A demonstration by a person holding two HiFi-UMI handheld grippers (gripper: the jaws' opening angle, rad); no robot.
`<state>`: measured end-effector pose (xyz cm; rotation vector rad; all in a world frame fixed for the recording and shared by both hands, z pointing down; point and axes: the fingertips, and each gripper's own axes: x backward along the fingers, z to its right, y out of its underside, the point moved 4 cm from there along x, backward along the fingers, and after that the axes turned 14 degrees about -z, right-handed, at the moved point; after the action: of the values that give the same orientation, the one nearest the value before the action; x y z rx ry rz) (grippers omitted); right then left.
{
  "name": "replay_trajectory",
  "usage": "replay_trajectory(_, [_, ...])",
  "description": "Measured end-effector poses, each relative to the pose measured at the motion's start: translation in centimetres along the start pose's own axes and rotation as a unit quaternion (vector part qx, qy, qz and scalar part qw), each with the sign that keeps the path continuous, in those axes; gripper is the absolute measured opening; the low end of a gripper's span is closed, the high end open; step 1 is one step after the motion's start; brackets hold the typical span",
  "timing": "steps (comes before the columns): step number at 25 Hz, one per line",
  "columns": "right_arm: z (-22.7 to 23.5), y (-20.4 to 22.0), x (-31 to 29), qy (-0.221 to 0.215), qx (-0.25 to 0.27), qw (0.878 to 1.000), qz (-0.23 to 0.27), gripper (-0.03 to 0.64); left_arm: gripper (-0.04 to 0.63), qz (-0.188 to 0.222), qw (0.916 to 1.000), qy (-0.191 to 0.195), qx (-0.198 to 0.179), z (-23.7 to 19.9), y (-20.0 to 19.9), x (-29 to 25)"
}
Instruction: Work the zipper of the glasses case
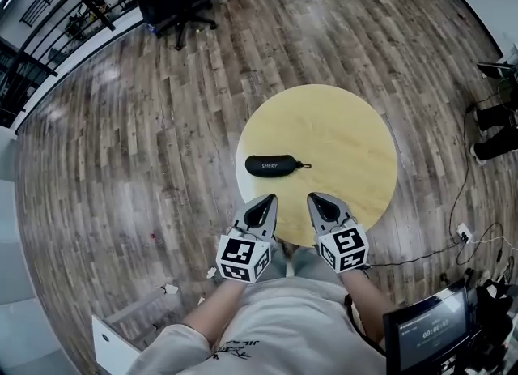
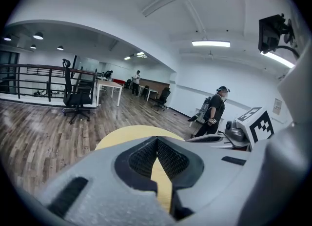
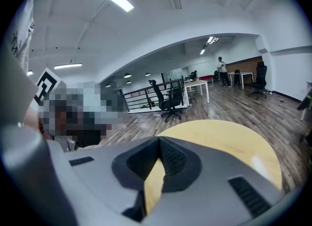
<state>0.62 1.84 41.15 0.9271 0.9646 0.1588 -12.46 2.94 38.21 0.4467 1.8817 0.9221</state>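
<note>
Black glasses case, head view: it lies lengthwise on the round yellow table, left of centre, with the zipper pull at its 3 o'clock end. Your left gripper and right gripper hover at the table's 6 o'clock edge, clear of the case, likely staged for approach.

Left gripper view: jaws clenched on nothing, tabletop only, so probably aimed above the case.

Right gripper view: pinched together, empty, case unseen.

Right gripper closed, empty, over round yellow table
</note>
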Motion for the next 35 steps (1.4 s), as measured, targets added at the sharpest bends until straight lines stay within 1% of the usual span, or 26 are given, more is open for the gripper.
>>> replay_trajectory(5, [2.2, 0.9, -3.9, -0.001, 0.018, 1.0, -0.018, 0.002, 0.005, -0.023, 0.9997, 0.0, -0.008, -2.2, 0.8, -3.7])
replay_trajectory(9, [4.5, 2.4, -7.8, 0.005, 0.059, 0.997, -0.043, 0.002, 0.005, -0.037, 0.9992, 0.004, -0.013, -4.5, 2.1, -7.2])
replay_trajectory(12, [5.7, 3.4, -10.6, -0.006, 0.084, 0.994, -0.065, 0.003, 0.005, -0.053, 0.9982, 0.005, -0.026, -6.3, 3.2, -9.9])
replay_trajectory(13, [6.0, 3.6, -11.4, -0.01, 0.09, 0.993, -0.071, 0.01, 0.005, -0.059, 0.9978, 0.001, -0.029, -7.0, 3.6, -10.7])
replay_trajectory(15, [6.9, 4.1, -13.2, -0.012, 0.106, 0.991, -0.086, 0.045, 0.006, -0.071, 0.997, -0.007, -0.029, -8.4, 4.2, -12.3])
replay_trajectory(17, [7.8, 4.5, -14.9, -0.008, 0.129, 0.986, -0.105, 0.048, 0.008, -0.085, 0.9961, -0.011, -0.022, -9.5, 4.9, -13.6])
replay_trajectory(19, [8.5, 4.6, -16.0, -0.008, 0.156, 0.98, -0.125, 0.046, 0.035, -0.1, 0.9948, -0.009, -0.013, -10.4, 5.6, -14.5])
replay_trajectory(21, [8.8, 4.6, -16.9, -0.022, 0.183, 0.972, -0.145, 0.046, 0.046, -0.114, 0.9934, -0.003, -0.006, -11.1, 6.0, -15.2])
replay_trajectory(25, [9.3, 4.8, -18.6, -0.052, 0.244, 0.95, -0.189, 0.047, 0.046, -0.148, 0.989, 0.002, -0.005, -11.9, 6.5, -16.5])
replay_trajectory(27, [9.5, 5.1, -19.3, -0.066, 0.266, 0.938, -0.21, 0.047, 0.046, -0.162, 0.9869, 0.001, -0.005, -12.1, 7.0, -17.0])
replay_trajectory(29, [9.4, 5.4, -20.0, -0.084, 0.285, 0.927, -0.231, 0.048, 0.046, -0.165, 0.9863, 0.0, -0.006, -12.3, 7.1, -17.0])
replay_trajectory(31, [9.3, 5.5, -20.5, -0.093, 0.301, 0.917, -0.244, 0.047, 0.046, -0.166, 0.9861, -0.002, -0.01, -12.3, 7.2, -17.0])
replay_trajectory(33, [9.3, 5.4, -20.8, -0.097, 0.316, 0.91, -0.252, 0.048, 0.044, -0.167, 0.9858, -0.004, -0.015, -12.3, 7.2, -17.0])
replay_trajectory(35, [9.4, 5.3, -21.0, -0.103, 0.322, 0.905, -0.258, 0.046, 0.044, -0.168, 0.9857, -0.005, -0.016, -12.4, 7.3, -17.0])
